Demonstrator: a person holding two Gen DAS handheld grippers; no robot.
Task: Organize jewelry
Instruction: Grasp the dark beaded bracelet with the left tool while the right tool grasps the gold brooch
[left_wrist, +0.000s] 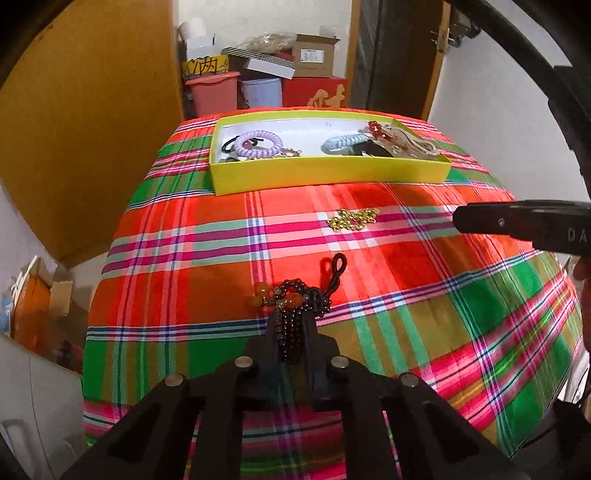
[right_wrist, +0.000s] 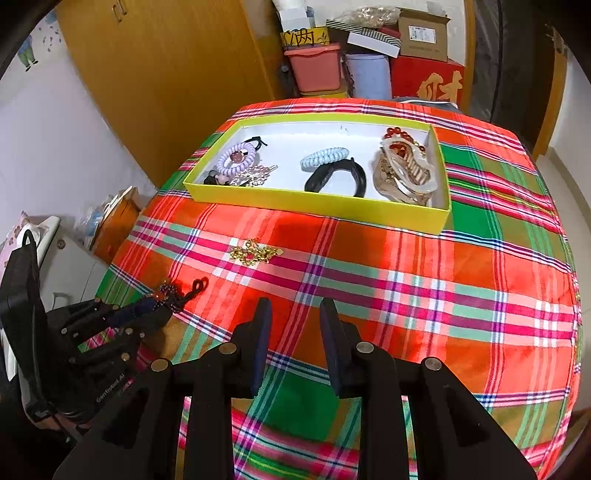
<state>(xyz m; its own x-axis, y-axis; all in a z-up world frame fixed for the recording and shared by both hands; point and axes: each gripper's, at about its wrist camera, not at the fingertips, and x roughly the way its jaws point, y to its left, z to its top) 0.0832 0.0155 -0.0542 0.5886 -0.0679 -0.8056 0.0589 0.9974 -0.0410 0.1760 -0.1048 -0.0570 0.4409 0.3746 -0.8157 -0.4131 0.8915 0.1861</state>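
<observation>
I've got the dark beaded bracelet (left_wrist: 295, 306) pinched in my left tongs (left_wrist: 291, 317), both pads pressed on the strand, its orange beads and black cord loop spilling out ahead onto the plaid cloth (left_wrist: 406, 295) that covers the desk. Just beyond it lies a little gold chain piece (left_wrist: 352, 218) on the cloth, well short of the yellow box (left_wrist: 328, 177). Inside the box: a purple coil hair tie (right_wrist: 236, 158), a pale blue coil tie (right_wrist: 324, 157), a black band (right_wrist: 336, 181), and a big translucent hair claw (right_wrist: 404, 173) at the right end. My right tongs (right_wrist: 295, 314) hover above the cloth, spread, nothing between them.
</observation>
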